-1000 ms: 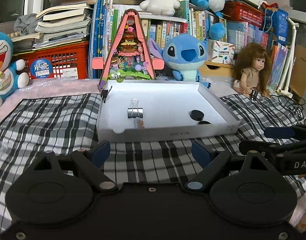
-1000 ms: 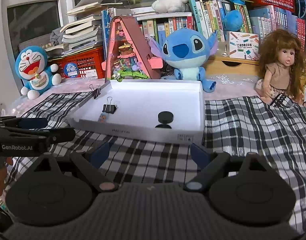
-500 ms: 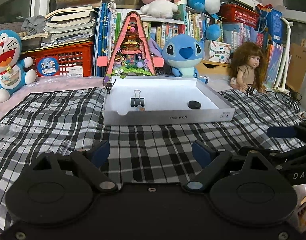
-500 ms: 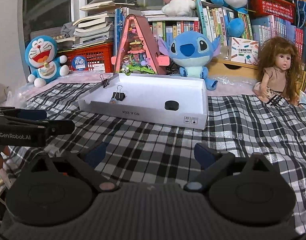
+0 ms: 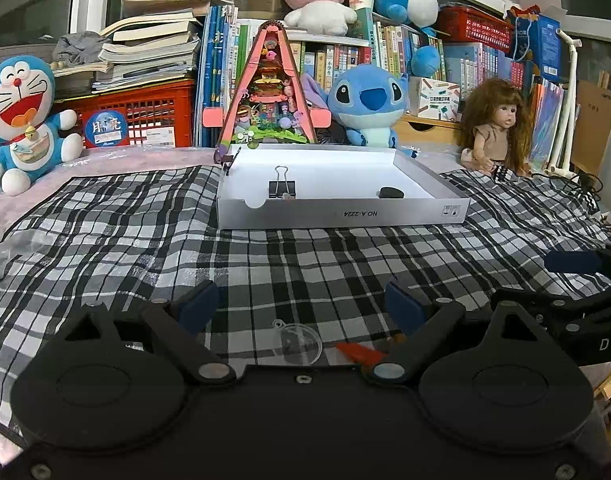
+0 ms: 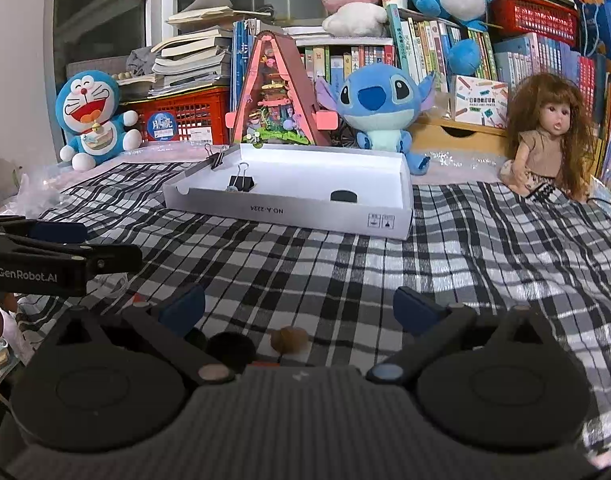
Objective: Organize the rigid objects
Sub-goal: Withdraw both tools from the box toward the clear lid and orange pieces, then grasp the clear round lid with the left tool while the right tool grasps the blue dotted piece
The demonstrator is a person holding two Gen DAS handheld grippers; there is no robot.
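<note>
A white shallow box stands on the checked cloth, holding a black binder clip and a black round piece. My left gripper is open well short of the box. A clear plastic ball and an orange piece lie on the cloth just behind its fingertips, untouched. In the right wrist view my right gripper is open and its jaws are opening wider. A brown nut-like object and a dark round object lie loose on the cloth near its base. A second clip sits on the box rim.
Behind the box stand a pink triangular model house, a blue plush, a doll, a round-headed blue-and-white plush, a red crate and shelves of books. The other gripper shows at each view's side edge.
Both grippers have drawn back from the box and sunk lower. The small loose objects on the cloth have come into view at their bases. The right jaws have spread wider.
</note>
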